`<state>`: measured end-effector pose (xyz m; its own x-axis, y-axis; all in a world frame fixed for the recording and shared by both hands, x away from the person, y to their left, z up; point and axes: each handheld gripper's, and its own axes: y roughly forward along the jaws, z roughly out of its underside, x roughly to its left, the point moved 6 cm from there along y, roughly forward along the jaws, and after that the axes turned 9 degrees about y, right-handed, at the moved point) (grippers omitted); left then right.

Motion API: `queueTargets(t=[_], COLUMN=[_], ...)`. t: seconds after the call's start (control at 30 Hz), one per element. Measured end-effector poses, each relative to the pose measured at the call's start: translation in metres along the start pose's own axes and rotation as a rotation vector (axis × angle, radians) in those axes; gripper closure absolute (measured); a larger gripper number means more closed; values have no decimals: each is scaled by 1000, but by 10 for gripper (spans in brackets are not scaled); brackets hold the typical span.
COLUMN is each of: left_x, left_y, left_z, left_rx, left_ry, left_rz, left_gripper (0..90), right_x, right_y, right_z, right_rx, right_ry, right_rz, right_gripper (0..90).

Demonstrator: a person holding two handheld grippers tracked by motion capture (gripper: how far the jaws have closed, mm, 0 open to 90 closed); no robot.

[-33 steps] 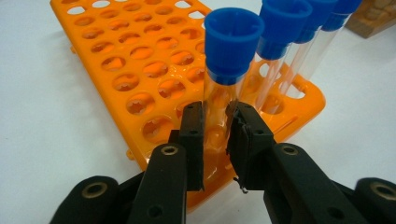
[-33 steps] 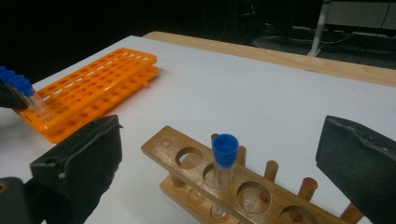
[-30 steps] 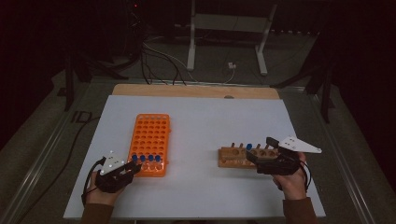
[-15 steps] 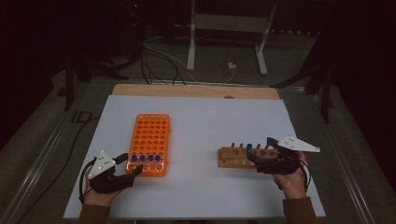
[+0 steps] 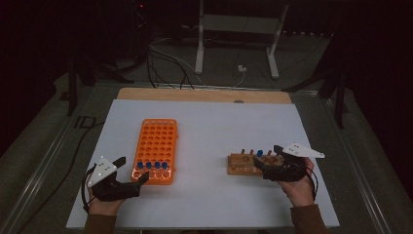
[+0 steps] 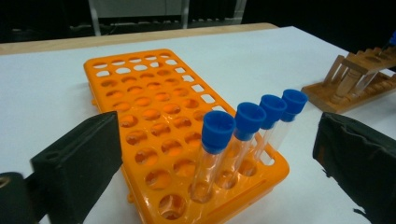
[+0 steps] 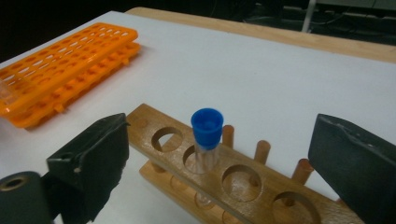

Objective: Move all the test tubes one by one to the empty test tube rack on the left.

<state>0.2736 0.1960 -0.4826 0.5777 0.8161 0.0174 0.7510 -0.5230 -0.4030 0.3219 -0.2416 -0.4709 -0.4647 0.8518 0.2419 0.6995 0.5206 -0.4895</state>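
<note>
Work in hand: blue-capped tubes are being carried one at a time from the wooden rack (image 5: pixel 249 164) to the orange rack (image 5: pixel 156 150), judging by how the tubes are shared out.

Left gripper (image 5: pixel 130 178): beside the near end of the orange rack; its jaws have just been opening and now stand wide apart with nothing between the pads. In the left gripper view they frame the row of four capped tubes (image 6: pixel 252 135) without touching them.

Right gripper (image 5: pixel 263 163): at the near right side of the wooden rack; its jaws stand wide but have just begun closing. No pad presses on anything yet.

Target tube (image 7: pixel 206 140): upright in the second hole of the wooden rack's top bar, blue cap uppermost. It stands straight ahead of the right gripper, between the two jaws and a little farther off than their tips.

Long axis: vertical, so the jaws lie across it, one to each side of the cap.

Nearer hand: the right, clearly; the left is well apart, across the white table (image 5: pixel 214 122).

Coming move, as judged: a short advance, then closing just below the cap and lifting straight up to clear the hole.

Risk: a tilted pull may bind the tube in the wooden hole.
</note>
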Motion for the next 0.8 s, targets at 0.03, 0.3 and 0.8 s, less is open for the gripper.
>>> queueTargets(t=[0.03,0.3,0.8], left_x=[0,-2,-6], left_y=[0,1,2], left_z=[0,-1,-4], left_rx=[-1,-1,-4], left_ry=[1,4,0], left_rz=[-5,-8,2], left_gripper=[11,9,11], right_x=[0,2,9], right_y=[1,10,20], right_z=[1,9,14], right_rx=[6,42,41], right_ry=[-5,-19,-102], right_rz=[3,17,22], right_gripper=[58,109,690])
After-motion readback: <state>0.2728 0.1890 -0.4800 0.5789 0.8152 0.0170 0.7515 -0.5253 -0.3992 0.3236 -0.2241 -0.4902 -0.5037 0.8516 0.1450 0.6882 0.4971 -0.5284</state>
